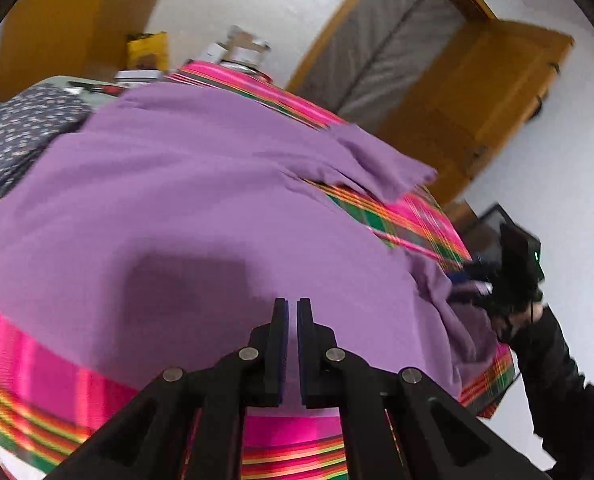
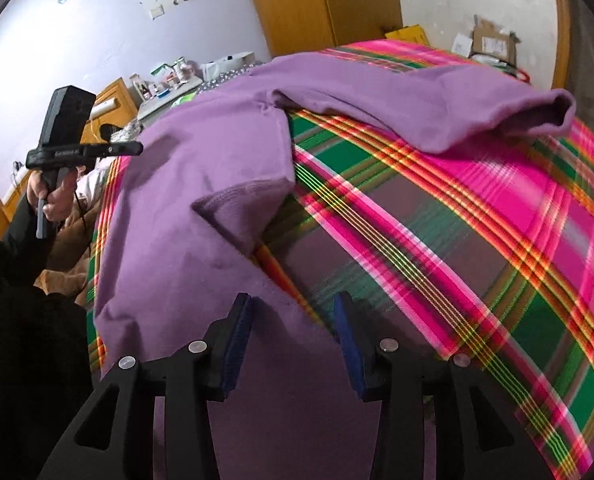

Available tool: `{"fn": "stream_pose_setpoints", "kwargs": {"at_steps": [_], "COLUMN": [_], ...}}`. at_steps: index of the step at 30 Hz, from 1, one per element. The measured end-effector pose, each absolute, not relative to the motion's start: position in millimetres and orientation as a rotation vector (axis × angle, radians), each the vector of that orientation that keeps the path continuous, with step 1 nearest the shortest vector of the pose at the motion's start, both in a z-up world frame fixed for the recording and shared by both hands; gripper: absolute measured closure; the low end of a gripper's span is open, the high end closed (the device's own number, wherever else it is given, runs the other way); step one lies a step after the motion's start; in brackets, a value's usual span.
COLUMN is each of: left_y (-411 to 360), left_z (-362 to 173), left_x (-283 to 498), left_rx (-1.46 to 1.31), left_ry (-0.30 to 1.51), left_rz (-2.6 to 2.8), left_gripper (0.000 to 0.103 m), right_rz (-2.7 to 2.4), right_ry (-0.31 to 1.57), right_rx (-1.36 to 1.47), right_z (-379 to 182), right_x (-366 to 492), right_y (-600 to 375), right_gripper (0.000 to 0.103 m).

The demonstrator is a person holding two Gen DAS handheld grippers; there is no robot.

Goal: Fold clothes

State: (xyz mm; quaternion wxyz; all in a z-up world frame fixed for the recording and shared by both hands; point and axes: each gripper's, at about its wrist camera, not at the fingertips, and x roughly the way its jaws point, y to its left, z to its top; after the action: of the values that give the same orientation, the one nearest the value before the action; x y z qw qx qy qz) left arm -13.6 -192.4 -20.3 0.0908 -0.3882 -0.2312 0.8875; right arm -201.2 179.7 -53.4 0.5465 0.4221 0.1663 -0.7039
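A purple long-sleeved top (image 1: 185,208) lies spread on a bed with a pink, green and orange plaid cover (image 1: 29,356). My left gripper (image 1: 292,306) hovers above the top's body with its jaws nearly closed and nothing between them. In the right wrist view the top (image 2: 201,168) has one sleeve (image 2: 437,100) stretched across the plaid cover (image 2: 477,220) and a hem corner folded up. My right gripper (image 2: 293,304) is open over the top's near edge. It also shows in the left wrist view (image 1: 513,276) at the bed's right side.
A dark patterned garment (image 1: 21,128) lies at the bed's far left. Boxes and jars (image 1: 241,50) stand beyond the bed. A wooden door and frame (image 1: 477,92) are at the right. A brown cloth (image 2: 67,256) lies beside the bed, below my left gripper (image 2: 137,148).
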Motion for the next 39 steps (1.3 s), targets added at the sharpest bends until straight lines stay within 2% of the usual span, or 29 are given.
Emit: {"fn": "stream_pose_setpoints", "kwargs": {"at_steps": [5, 6, 7, 8, 10, 17, 24, 30, 31, 32, 34, 39], "left_y": [-171.2, -168.2, -166.1, -163.2, -156.9, -144.5, -139.9, -139.7, -139.8, -139.8, -139.7, -137.6], "left_z": [-23.6, -23.7, -23.4, -23.2, -22.0, -22.7, -30.0, -30.4, -30.1, -29.9, -29.5, -27.6], "left_x": [-22.1, -23.3, -24.1, -25.2, -27.1, -31.7, -34.9, -29.3, -30.4, -31.5, -33.9, -36.0], "left_rx": [-1.180, -1.183, -1.185, -1.187, -1.191, -1.193, -1.227, -1.233, -1.231, -1.229, -1.227, -1.225], "left_ry": [-0.637, -0.630, -0.623, -0.611, -0.587, -0.544, -0.518, -0.491, -0.493, -0.494, -0.497, -0.495], "left_rz": [2.582, 2.574, 2.570, 2.567, 2.562, 2.549, 2.547, 2.545, 2.545, 2.545, 2.547, 2.552], "left_gripper": [0.100, 0.100, 0.100, 0.100, 0.100, 0.100, 0.100, 0.100, 0.100, 0.100, 0.100, 0.100], "right_rz": [-1.592, -1.581, -1.570, -1.559, -1.599, -1.850, -1.908, -1.842, -1.853, -1.860, -1.864, -1.818], "right_ry": [0.395, 0.408, 0.422, 0.436, 0.437, 0.393, 0.333, 0.342, 0.342, 0.333, 0.276, 0.186], "right_rx": [1.005, 1.002, 0.998, 0.994, 0.991, 0.982, 1.113, 1.088, 1.065, 1.043, 0.998, 1.021], "right_z": [-56.9, -56.9, -56.8, -56.8, -53.9, -38.9, -55.3, -41.6, -35.6, -29.4, -16.7, -9.2], "right_x": [-201.8, -198.9, -195.9, -193.0, -195.7, -220.3, -232.7, -211.8, -210.1, -209.5, -212.2, -230.6], "right_y": [178.2, 176.4, 174.6, 172.8, 176.6, 203.2, 224.2, 233.1, 233.3, 231.3, 218.2, 155.5], "right_gripper": [0.061, 0.066, 0.084, 0.092, 0.095, 0.096, 0.096, 0.091, 0.083, 0.069, 0.060, 0.060]}}
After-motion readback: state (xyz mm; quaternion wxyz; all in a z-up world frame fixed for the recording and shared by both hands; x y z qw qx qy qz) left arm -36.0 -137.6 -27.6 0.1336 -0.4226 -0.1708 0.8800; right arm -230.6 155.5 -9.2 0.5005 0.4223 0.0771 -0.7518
